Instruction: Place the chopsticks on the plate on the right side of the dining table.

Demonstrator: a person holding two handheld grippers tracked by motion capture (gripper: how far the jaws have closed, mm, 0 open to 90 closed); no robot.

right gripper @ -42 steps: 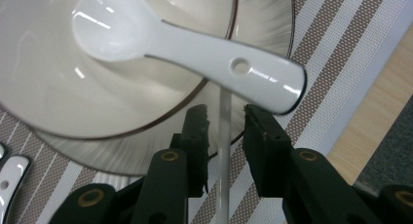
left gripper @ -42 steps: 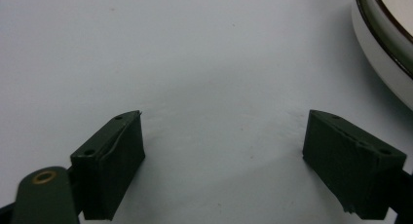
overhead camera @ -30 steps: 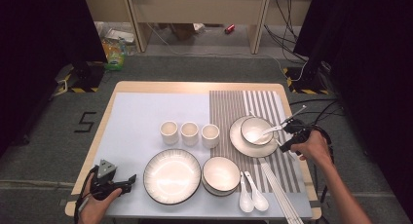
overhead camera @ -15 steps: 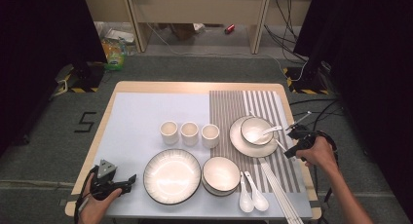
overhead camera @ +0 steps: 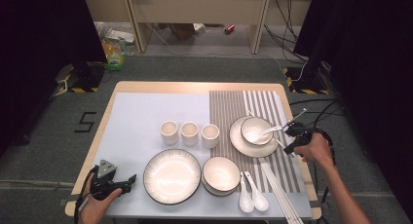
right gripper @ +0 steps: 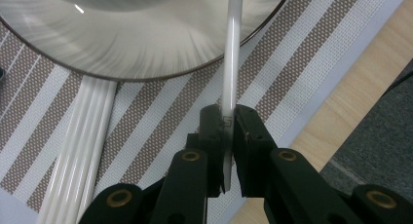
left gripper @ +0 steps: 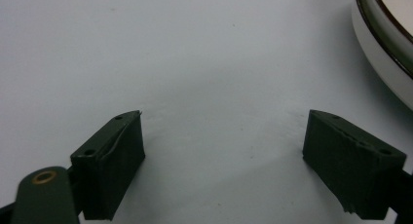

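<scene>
Right gripper view has the right claw (right gripper: 227,131) just pinched shut on the tip of the white ceramic spoon's handle (right gripper: 231,53), its bowl resting in the small white bowl (overhead camera: 256,129) on the dark-rimmed saucer (right gripper: 146,44), likely for lifting out, while the left claw (left gripper: 224,160) idles wide open on the table (left gripper: 195,63).

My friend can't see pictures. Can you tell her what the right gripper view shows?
The right gripper has just closed its two black jaws on the white handle of a spoon, which reaches up over the rim of a white plate. Below lie a brown-and-white striped mat and white chopsticks.
</scene>
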